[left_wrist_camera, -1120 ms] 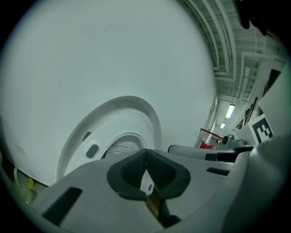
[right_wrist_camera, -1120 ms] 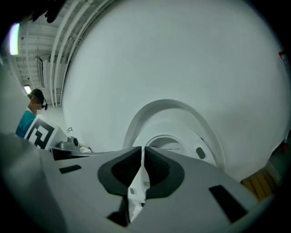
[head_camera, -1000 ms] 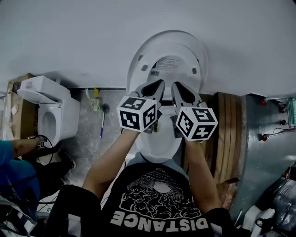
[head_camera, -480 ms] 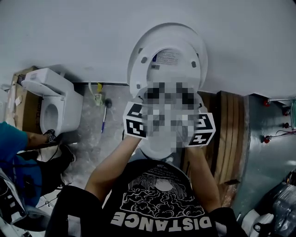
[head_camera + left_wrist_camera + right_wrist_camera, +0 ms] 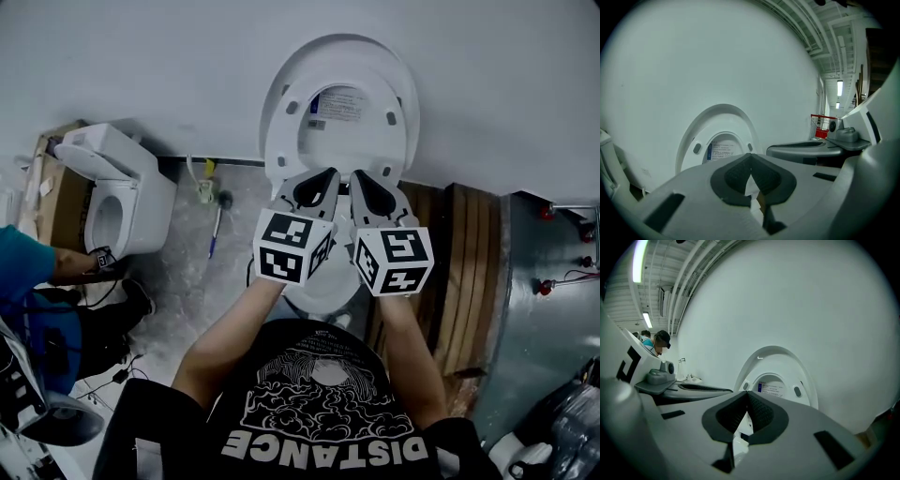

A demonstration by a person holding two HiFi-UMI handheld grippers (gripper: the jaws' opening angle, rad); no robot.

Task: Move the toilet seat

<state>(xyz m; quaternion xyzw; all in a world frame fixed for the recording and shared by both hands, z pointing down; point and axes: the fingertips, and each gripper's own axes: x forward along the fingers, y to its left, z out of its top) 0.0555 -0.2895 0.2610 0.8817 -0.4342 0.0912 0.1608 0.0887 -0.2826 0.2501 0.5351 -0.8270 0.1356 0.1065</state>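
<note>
- Left gripper point(image 5: 327, 175): jaws pressed together, dark pads meeting at the tips, nothing between them
- Right gripper point(image 5: 362, 178): jaws have just been closing and now meet at the tips; nothing caught between them
- Both grippers are held side by side, close together, over the toilet bowl point(image 5: 323, 292), tips pointing towards the wall point(image 5: 141, 66)
- Toilet seat point(image 5: 284, 141): raised, standing upright behind the bowl, underside facing the person
- Seat lies back on the lid point(image 5: 339, 45), whose rim shows as a wider white arch around it; lid rests against the wall
- Two grey bumpers point(image 5: 292, 106) show on the seat ring, one on each side; a printed label point(image 5: 339, 101) shows through the seat opening
- In the head view the tips sit just below the seat's lower edge; both gripper views show the seat beyond the tips, not touched
- Second toilet point(image 5: 122, 202) stands on the floor to the left, well apart
- Stack of wooden planks point(image 5: 459, 272) lies just to the right of the bowl
- Another person's teal sleeve point(image 5: 23, 262) shows at the far left edge
</note>
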